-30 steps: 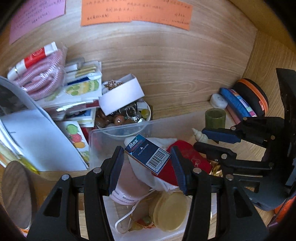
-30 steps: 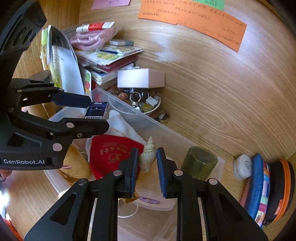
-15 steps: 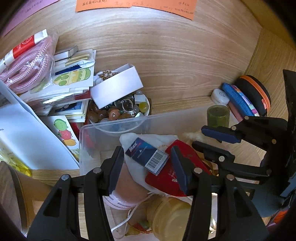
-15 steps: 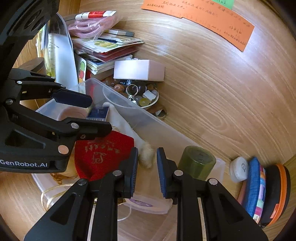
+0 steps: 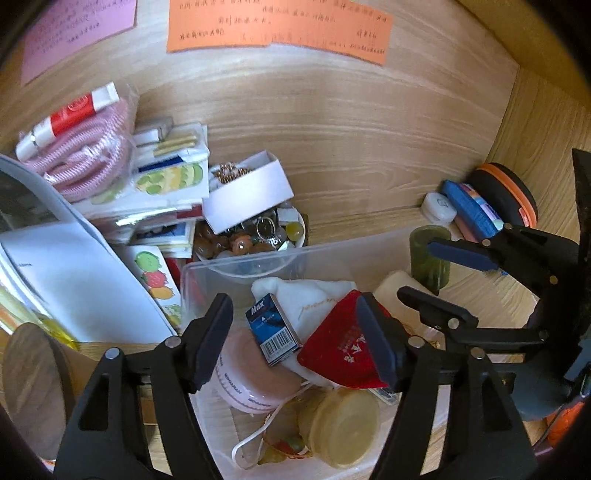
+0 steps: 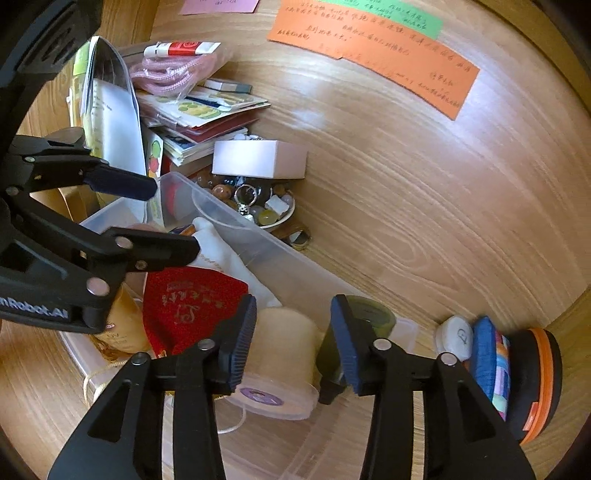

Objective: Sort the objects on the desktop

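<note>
We hold both tools over a clear bin (image 5: 258, 258) on the wooden counter (image 5: 351, 147). The left tool (image 5: 295, 339) has its jaws opening; the small blue box (image 5: 273, 332) lies loose between them, touching neither pad, on a white pouch (image 5: 314, 299) and against a pink tin (image 5: 251, 380). A red pouch (image 5: 340, 350) sits just beside the box, partly behind the tool's right finger. Lower in the bin we see a yellow lid (image 5: 343, 428) and a white cord (image 5: 258, 435).

The right tool (image 6: 291, 339) is opening too, and nothing is pressed by its pads. Between them, lower in the bin, stands a pale spool (image 6: 284, 350); whether it touches either pad we cannot tell. A green cup (image 6: 373, 314) stands behind the right finger, outside the bin's wall.

Beyond the bin sit a bowl of beads (image 5: 255, 240) with a white box (image 5: 247, 195) tilted on it, a stack of booklets (image 5: 166, 184) topped by a bagged pink rope (image 5: 85, 158), and at the far right a white disc (image 5: 439, 206), a blue pad (image 5: 472, 210) and a black-and-orange case (image 5: 506, 195) side by side. Orange notes (image 5: 277, 26) hang on the back wall.
</note>
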Available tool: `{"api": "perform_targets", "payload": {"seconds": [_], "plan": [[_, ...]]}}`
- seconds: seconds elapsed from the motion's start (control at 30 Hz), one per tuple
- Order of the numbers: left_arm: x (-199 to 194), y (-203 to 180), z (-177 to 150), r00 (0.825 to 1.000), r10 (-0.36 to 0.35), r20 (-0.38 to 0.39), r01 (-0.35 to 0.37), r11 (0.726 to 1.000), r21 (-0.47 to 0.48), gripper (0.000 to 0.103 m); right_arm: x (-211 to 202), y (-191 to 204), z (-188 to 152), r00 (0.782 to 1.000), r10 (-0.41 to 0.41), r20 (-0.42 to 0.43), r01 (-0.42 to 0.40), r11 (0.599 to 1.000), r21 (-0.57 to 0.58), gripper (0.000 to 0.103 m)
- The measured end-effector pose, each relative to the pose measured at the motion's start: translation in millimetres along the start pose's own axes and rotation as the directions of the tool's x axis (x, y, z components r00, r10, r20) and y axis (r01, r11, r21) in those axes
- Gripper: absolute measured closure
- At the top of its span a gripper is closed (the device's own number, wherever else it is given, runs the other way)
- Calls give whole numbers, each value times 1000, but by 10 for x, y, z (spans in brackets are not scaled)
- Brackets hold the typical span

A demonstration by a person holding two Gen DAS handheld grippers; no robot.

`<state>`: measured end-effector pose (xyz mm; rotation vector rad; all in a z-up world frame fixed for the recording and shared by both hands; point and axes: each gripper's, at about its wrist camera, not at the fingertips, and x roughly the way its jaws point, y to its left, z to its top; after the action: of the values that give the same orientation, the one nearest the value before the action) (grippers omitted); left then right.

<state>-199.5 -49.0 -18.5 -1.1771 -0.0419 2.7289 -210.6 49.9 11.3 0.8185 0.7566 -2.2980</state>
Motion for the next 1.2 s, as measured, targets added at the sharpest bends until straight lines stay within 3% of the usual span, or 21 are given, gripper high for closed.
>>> {"api": "perform_targets", "payload": {"seconds": [0.4,0.67,0.73,0.97,1.2], "plan": [[-419,-120,-71,996,37,79,-39,999,26,29,-340,-99,-54,997,-43,57,40,998,52,45],[-697,-203,-228,987,60,149,-63,998,15,13,-715,-143,-192,987,-98,124,85,991,106,29],[-779,-231,-287,980,97,171,-101,995,11,8,-813,-146,-249,984,-110,139,93,988,123,26],[-1000,-301,-566,964,168,205,-164,986,-37,6,-1116,-111,-487,974,-151,171,117,973,197,16],[-1239,-529,-895,922,261,286,-259,965,-48,0,-1377,40,-788,952,-229,205,174,951,257,3]]}}
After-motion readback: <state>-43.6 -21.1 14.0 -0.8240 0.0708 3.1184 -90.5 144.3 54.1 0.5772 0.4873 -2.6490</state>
